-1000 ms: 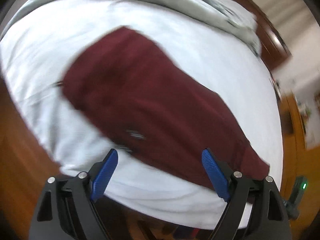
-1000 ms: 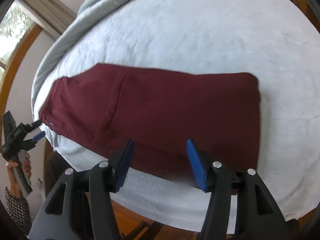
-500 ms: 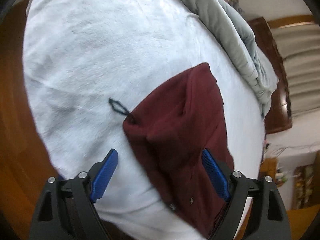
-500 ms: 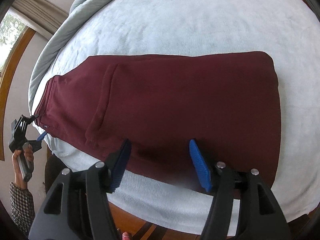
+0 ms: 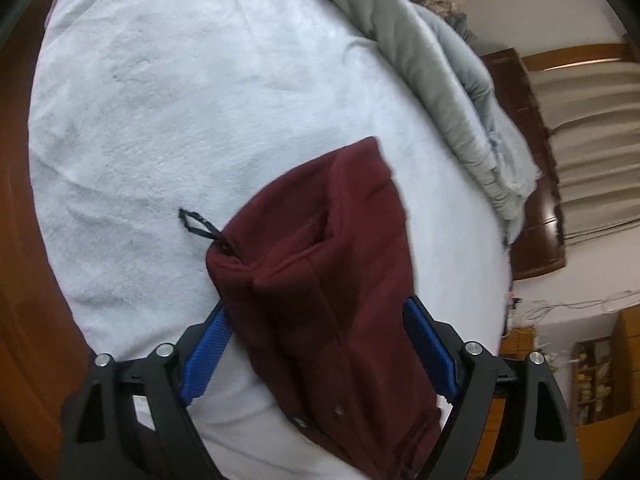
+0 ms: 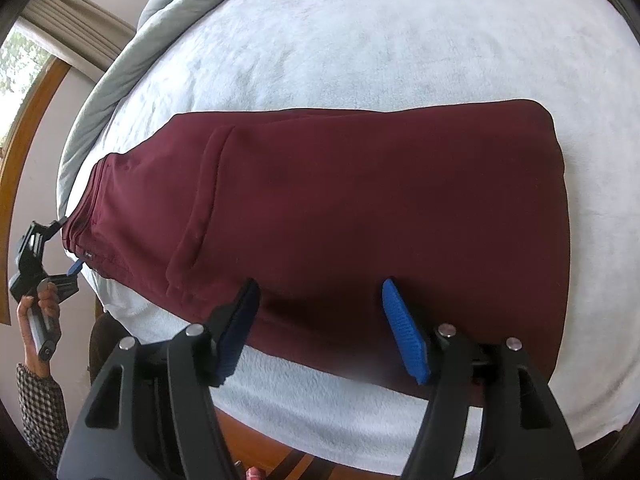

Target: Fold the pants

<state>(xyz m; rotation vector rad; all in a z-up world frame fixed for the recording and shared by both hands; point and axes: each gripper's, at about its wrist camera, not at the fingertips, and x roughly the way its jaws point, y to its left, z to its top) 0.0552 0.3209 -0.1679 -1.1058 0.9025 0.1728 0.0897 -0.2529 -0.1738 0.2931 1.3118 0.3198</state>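
Observation:
Maroon pants (image 6: 340, 200) lie flat on a white fleece blanket (image 6: 400, 40), folded lengthwise, waistband at the left, folded end at the right. In the left wrist view the pants' waistband end (image 5: 328, 280) fills the gap between the open jaws of my left gripper (image 5: 316, 332); a black drawstring loop (image 5: 198, 222) sticks out on the blanket. My left gripper also shows in the right wrist view (image 6: 60, 252), at the waistband. My right gripper (image 6: 320, 312) is open, its jaws over the pants' near edge.
A grey duvet (image 5: 440, 72) is bunched along the far side of the bed. A dark wooden headboard (image 5: 532, 168) and curtains (image 5: 592, 128) stand beyond. The wooden bed frame (image 6: 260, 440) runs under the blanket's near edge. A window (image 6: 20, 68) is at the upper left.
My left gripper swung round to the waistband end and moved in until the cloth lies between its jaws. My right gripper moved closer to the pants' near edge.

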